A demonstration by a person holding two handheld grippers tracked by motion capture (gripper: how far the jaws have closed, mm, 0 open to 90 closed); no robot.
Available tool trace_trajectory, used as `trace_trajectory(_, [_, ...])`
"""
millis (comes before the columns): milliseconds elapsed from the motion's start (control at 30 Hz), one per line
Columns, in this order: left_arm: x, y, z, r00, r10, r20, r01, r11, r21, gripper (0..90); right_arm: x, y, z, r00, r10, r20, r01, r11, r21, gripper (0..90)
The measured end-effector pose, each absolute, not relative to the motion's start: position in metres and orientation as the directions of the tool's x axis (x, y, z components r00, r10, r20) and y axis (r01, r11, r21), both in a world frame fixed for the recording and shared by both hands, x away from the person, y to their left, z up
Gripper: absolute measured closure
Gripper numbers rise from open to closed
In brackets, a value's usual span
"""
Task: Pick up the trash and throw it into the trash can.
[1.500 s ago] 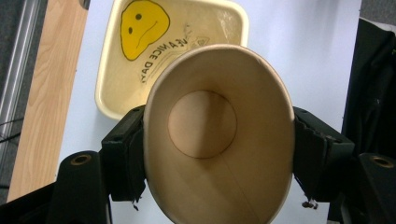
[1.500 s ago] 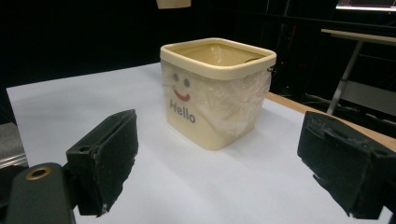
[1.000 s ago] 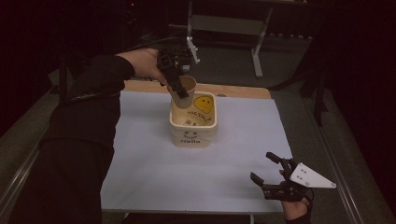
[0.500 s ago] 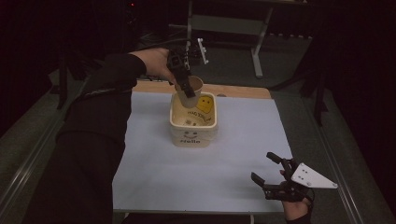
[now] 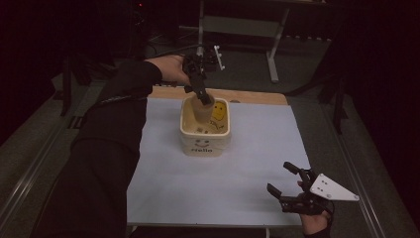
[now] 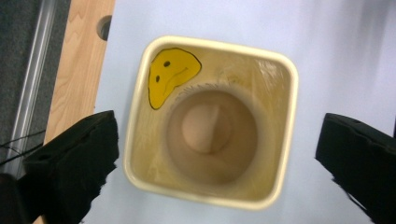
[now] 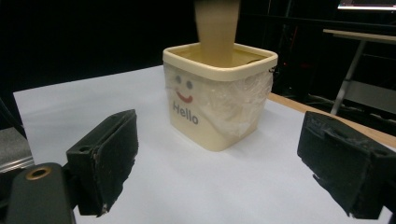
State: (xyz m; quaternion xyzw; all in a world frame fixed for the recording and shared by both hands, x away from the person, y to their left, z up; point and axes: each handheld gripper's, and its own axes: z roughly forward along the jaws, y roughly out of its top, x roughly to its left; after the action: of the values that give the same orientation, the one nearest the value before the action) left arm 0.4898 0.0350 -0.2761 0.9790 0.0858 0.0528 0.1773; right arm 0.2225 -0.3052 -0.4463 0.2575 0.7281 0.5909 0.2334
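left gripper (image 5: 202, 95): jaws just opened, spread wide, nothing pinched, straight above the tub | paper cup (image 6: 212, 135): in mid-air, partly inside the cream "Hello" tub (image 5: 205, 141), clear of both jaws | right gripper (image 5: 292, 187): jaws spread, empty, well apart from the tub near the edge of the white-covered worktop (image 5: 247, 168)

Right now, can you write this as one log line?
left gripper: fingers just opened | paper cup: dropping into Hello box | right gripper: open, idle
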Motion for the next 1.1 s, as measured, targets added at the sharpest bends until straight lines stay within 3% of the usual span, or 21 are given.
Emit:
trace_trajectory(400, [0.481, 0.034, -0.281, 0.986, 0.148, 0.077, 0.107, -0.916, 0.386, 0.6, 0.222, -0.305, -0.446, -0.758, 0.651, -0.040, 0.095, 0.171, 0.981, 12.3])
trace_trajectory(633, [0.471, 0.044, -0.281, 0.982, 0.176, 0.064, 0.139, -0.913, 0.383, 0.5, 0.221, -0.304, -0.445, -0.756, 0.653, -0.049, 0.091, 0.179, 0.980, 12.3])
trace_trajectory(767, [0.465, 0.052, -0.280, 0.976, 0.211, 0.053, 0.166, -0.881, 0.444, 0.6, 0.221, -0.304, -0.445, -0.756, 0.653, -0.051, 0.091, 0.181, 0.979, 12.3])
trace_trajectory(1100, [0.445, 0.068, -0.279, 0.965, 0.254, 0.066, 0.195, -0.862, 0.467, 0.6, 0.220, -0.302, -0.445, -0.755, 0.654, -0.056, 0.095, 0.193, 0.977, 12.4])
